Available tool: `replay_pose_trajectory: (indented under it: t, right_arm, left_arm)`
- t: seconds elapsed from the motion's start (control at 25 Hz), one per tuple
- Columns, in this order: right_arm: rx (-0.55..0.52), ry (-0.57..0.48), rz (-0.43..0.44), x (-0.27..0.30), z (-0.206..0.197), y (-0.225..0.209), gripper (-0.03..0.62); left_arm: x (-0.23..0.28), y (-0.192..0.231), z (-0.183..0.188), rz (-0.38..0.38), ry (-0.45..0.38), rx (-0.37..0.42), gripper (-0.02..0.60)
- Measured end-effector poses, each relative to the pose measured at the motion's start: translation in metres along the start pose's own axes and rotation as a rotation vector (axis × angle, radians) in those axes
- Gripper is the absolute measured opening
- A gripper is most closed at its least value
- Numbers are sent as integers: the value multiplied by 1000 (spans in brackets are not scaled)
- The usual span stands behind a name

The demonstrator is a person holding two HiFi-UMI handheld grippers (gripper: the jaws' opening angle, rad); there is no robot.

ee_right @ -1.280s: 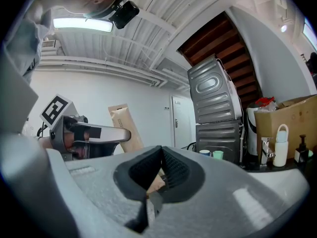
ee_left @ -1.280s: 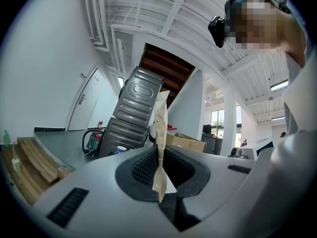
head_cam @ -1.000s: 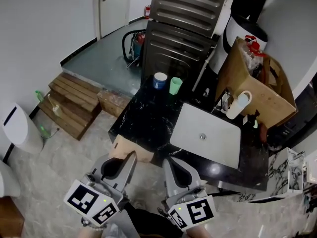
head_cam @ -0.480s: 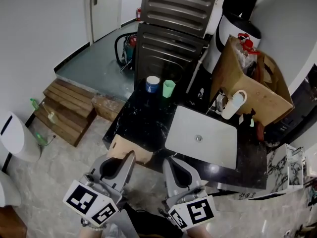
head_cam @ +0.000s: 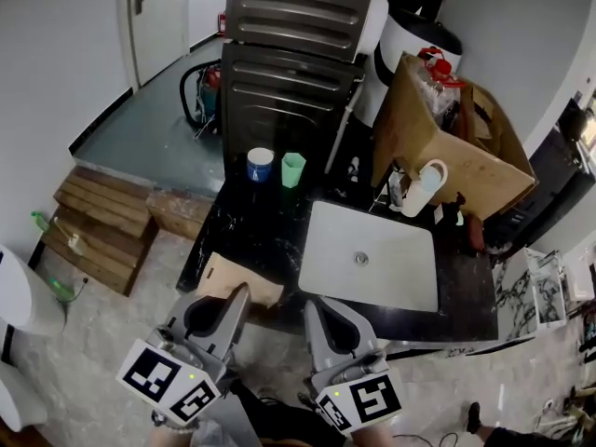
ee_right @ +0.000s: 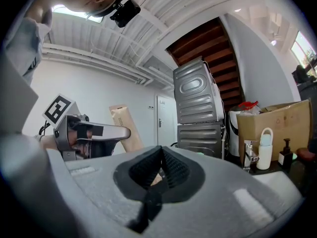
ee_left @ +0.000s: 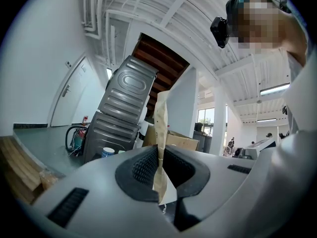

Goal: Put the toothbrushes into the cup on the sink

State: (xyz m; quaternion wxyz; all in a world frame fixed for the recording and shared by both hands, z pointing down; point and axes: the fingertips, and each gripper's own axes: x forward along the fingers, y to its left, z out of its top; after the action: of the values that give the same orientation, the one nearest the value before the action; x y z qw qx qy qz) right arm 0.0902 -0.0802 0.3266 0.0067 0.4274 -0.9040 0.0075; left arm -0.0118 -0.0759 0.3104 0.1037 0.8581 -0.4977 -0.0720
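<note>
Brown kraft paper is what the left gripper (head_cam: 233,298) carries: a flat packet (head_cam: 223,273) clamped on edge between its pads, sticking out toward 12 o'clock. What the packet holds cannot be seen, and no loose toothbrush shows. The left gripper view has the jaws pinched on the paper strip, which rises past them. The right gripper (head_cam: 318,310) is just beside it at 3 o'clock, jaws pressed together with nothing between them.

Both grippers sit at 6 o'clock in the head view, short of the near edge of the black marble counter (head_cam: 233,236). On that counter a white basin (head_cam: 400,282) takes up the right part. Two cups stand side by side at the far left corner, at about 11 o'clock from the basin: a blue cup (head_cam: 260,165) and, close on its right, a green cup (head_cam: 293,169). Dark counter top lies between the packet and the cups.

Right behind the cups, at 12 o'clock, stacked steel machines (head_cam: 293,54) rise like a wall. At 2 o'clock a big cardboard box (head_cam: 438,138) leans over the back of the basin, with a white bottle (head_cam: 424,186) against its front. Wooden steps (head_cam: 102,222) lie on the floor at 9 o'clock, well apart from the counter.
</note>
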Motion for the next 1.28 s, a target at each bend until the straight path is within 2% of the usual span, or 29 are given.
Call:
replay_pose_trajectory:
  t: [0.2,0.8,1.28]
  right_arm:
    - [2,8,-50,36,2,-5,-2]
    - [-9,-1,-164,157,19,18,-2]
    - [-1,-7,-276,209,14,34,-2]
  left_arm:
    - [21,29,9,-52,12,-3,28]
    - [57,148,49,-164,24,-17,28]
    - [69,199,54,-281,54,-15,28]
